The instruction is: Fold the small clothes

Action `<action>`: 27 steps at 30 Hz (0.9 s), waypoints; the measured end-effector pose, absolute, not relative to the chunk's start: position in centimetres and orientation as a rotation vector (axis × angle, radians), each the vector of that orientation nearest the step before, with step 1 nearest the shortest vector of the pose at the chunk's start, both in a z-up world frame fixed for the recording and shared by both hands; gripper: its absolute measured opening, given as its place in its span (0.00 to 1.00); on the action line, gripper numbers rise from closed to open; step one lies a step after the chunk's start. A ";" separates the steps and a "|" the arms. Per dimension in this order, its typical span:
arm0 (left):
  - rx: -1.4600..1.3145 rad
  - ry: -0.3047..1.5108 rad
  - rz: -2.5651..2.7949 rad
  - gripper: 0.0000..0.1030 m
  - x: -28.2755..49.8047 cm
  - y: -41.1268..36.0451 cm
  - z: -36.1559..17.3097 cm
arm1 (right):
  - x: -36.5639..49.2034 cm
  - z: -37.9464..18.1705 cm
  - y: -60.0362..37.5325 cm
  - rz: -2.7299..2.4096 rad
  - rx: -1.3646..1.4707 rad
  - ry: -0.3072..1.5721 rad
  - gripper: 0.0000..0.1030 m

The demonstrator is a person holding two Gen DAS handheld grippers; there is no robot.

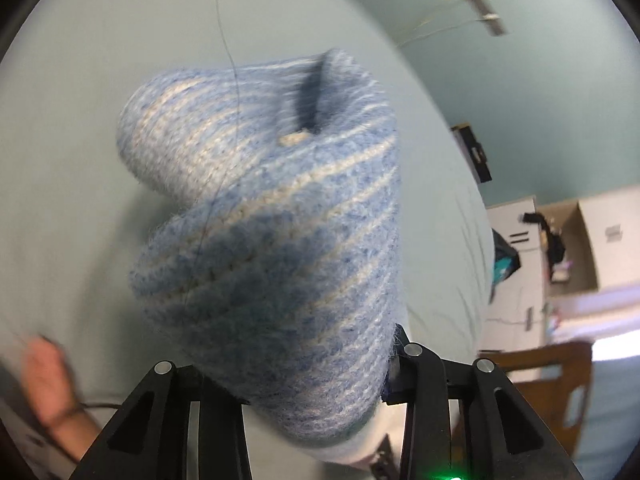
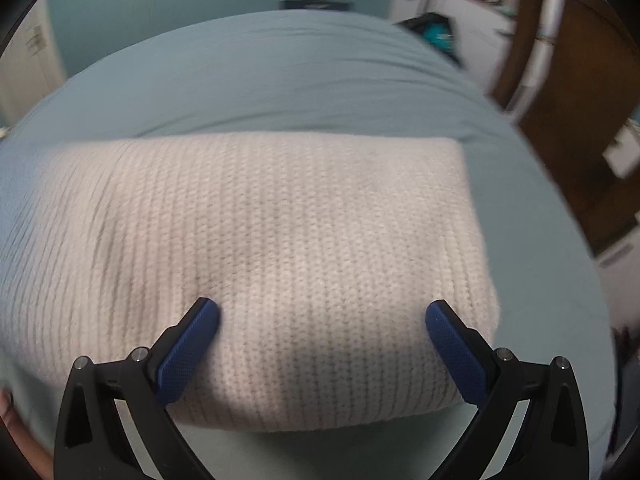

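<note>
Sock: blue striped sock (image 1: 276,216) hangs twisted above the teal bedsheet (image 1: 80,120), probably lifted clear for folding.
Left gripper: left gripper (image 1: 320,396) clamps the sock's lower end; pads buried in knit.
Sweater: cream knit sweater (image 2: 280,240) lies folded flat on the bed.
Right gripper: right gripper (image 2: 322,320) spread wide, holding nothing, hovering at the sweater's near edge; contact unclear.

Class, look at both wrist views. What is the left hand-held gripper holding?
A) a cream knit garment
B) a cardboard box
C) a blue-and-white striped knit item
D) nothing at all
C: the left hand-held gripper is closed on the blue-and-white striped knit item, which is lifted above the bed.
</note>
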State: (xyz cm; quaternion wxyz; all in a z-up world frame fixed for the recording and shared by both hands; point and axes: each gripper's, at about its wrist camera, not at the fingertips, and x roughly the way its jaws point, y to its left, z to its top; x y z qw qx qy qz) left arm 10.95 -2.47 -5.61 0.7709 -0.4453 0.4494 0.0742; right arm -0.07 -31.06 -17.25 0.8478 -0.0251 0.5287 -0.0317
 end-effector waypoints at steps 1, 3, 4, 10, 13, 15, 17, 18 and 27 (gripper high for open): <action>-0.920 0.949 0.172 0.36 10.5 -2.2 -4.4 | -0.2 -17.3 -30.5 -0.022 -0.044 1.126 0.99; -0.801 0.903 0.192 0.36 10.2 -2.4 -1.9 | -0.7 -17.2 -28.9 0.085 -0.034 1.139 0.99; -0.758 0.888 0.204 0.36 9.7 -2.4 -1.2 | -0.8 -17.2 -28.4 0.115 -0.036 1.137 0.99; -0.395 0.798 0.196 0.36 9.1 -10.4 2.9 | -0.2 -17.0 -29.1 0.176 -0.004 1.167 0.99; -0.223 0.762 0.137 0.36 7.6 -14.9 4.2 | 0.4 -16.4 -30.4 0.230 0.031 1.201 0.99; -0.099 0.754 0.091 0.36 7.5 -19.0 4.2 | 0.4 -15.4 -32.4 0.269 0.118 1.205 0.99; 0.041 0.747 0.049 0.36 7.5 -23.1 3.9 | 0.4 -14.3 -35.3 0.270 0.256 1.185 0.99; 0.114 0.735 0.029 0.36 7.2 -25.3 3.4 | 0.4 -13.9 -36.9 0.268 0.334 1.172 0.99; 0.415 0.723 -0.085 0.35 7.2 -36.2 -1.4 | -0.6 -12.3 -52.8 0.066 0.933 0.943 0.99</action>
